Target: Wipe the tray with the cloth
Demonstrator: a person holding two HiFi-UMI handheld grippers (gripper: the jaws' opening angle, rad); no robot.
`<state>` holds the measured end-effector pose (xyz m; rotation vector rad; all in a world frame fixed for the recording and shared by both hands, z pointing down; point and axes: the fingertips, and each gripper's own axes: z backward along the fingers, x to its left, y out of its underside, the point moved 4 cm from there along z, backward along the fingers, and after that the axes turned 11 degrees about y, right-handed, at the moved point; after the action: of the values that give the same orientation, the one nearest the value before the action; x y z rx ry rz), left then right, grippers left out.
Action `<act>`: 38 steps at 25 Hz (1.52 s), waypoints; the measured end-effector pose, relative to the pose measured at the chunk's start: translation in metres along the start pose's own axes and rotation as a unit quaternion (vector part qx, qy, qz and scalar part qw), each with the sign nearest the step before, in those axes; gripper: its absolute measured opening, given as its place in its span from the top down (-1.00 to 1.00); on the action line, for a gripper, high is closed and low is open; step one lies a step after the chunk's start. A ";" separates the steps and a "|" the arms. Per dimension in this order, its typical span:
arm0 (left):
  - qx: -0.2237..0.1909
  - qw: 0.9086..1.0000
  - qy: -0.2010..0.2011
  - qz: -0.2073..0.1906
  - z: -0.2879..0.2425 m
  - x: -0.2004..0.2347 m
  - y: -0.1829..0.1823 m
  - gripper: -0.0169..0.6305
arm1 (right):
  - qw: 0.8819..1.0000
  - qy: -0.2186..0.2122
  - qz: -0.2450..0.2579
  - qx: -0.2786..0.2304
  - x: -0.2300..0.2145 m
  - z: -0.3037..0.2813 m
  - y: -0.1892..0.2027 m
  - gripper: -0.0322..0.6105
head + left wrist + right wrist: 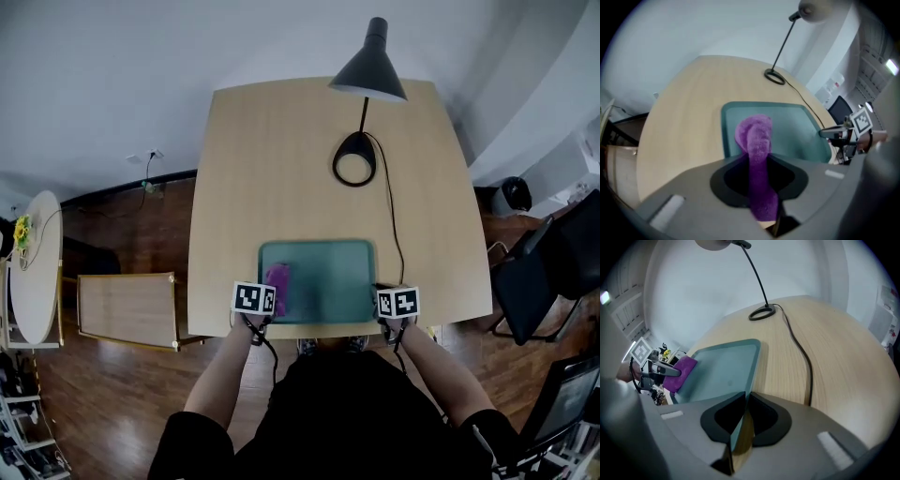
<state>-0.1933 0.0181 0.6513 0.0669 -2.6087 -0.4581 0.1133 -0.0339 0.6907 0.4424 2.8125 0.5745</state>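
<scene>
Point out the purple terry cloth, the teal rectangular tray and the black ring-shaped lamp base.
Purple terry cloth [758,135]: left gripper view, its folded front end.
Teal rectangular tray [328,279]: head view, bare middle.
Black ring-shaped lamp base [357,143]: head view, thick far side.

Purple cloth [757,140]: fuzzy terry pile, matt. Teal tray [337,281], centre of head view: smooth, plastic-looking, faint sheen. Pale table [281,159]: wood grain, smooth, matt. Black lamp [368,66], top: matt, metal-looking. Dark floor [112,412], lower left: wood boards, slight gloss.
</scene>
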 end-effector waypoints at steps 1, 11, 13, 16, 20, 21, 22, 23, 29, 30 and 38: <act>-0.003 1.000 -0.010 0.008 0.007 0.010 0.003 0.61 | 1.000 0.001 0.000 -0.001 0.000 0.000 0.000 0.79; 0.002 0.999 -0.035 0.006 0.004 0.021 0.003 0.61 | 1.000 0.008 -0.001 -0.004 0.002 0.000 -0.002 0.79; 0.010 0.999 -0.039 -0.002 0.000 0.017 0.002 0.61 | 1.000 0.009 -0.002 -0.005 0.003 0.000 -0.002 0.79; 0.015 0.999 -0.041 -0.005 -0.003 0.011 -0.002 0.61 | 1.000 0.009 -0.002 -0.006 0.004 0.000 -0.002 0.79; 0.016 1.000 -0.008 -0.001 -0.015 -0.012 -0.011 0.61 | 1.000 0.007 -0.006 -0.009 0.005 0.002 0.000 0.79; 0.019 1.000 0.005 -0.003 -0.021 -0.022 -0.014 0.61 | 1.000 0.006 -0.007 -0.010 0.006 0.002 0.000 0.79; 0.024 1.000 0.017 -0.008 -0.027 -0.033 -0.016 0.61 | 1.000 0.006 -0.007 -0.011 0.006 0.003 0.000 0.79; 0.031 0.999 0.028 -0.016 -0.035 -0.045 -0.018 0.61 | 1.000 0.005 -0.007 -0.012 0.007 0.003 0.000 0.79; 0.067 0.992 0.066 -0.088 -0.079 -0.114 -0.029 0.61 | 1.000 -0.001 -0.010 -0.014 0.009 0.003 0.002 0.79; 0.069 0.990 0.073 -0.096 -0.086 -0.125 -0.031 0.61 | 1.000 -0.002 -0.010 -0.014 0.009 0.003 0.002 0.79; 0.105 0.975 0.122 -0.156 -0.126 -0.193 -0.039 0.61 | 1.000 -0.012 -0.015 -0.015 0.009 0.005 0.003 0.79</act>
<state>0.0351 -0.0326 0.6543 0.5724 -2.3991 -0.2575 0.1072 -0.0267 0.6862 0.3983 2.7794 0.6013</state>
